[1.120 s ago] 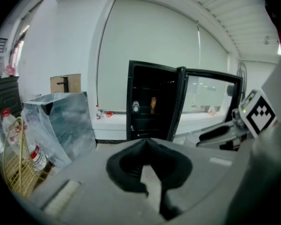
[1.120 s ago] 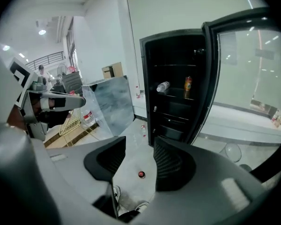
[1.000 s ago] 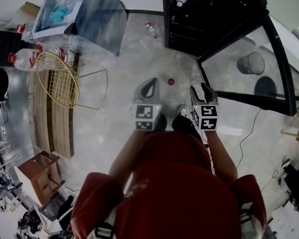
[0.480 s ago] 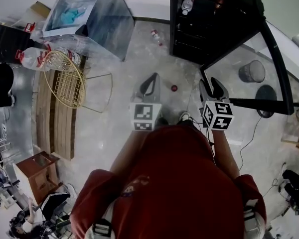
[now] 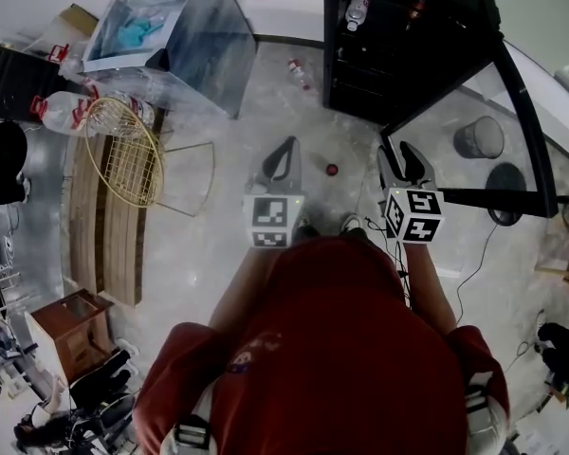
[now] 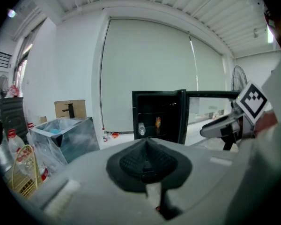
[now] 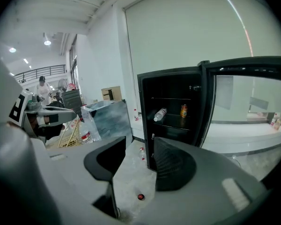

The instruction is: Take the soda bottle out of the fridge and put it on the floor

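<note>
The soda bottle (image 7: 160,114) lies on its side toward the left end of a fridge shelf (image 7: 172,124), well apart from the right hand-held gripper (image 7: 139,143), spread and empty, and the left hand-held gripper (image 6: 146,146), pressed together on nothing. A jaw's nudge could roll it off the shelf's front edge, or knock the can (image 7: 183,110) standing beside it.

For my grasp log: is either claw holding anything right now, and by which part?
Nothing is held. The left claw is shut with nothing in it; the right claw stands open and empty.
</note>
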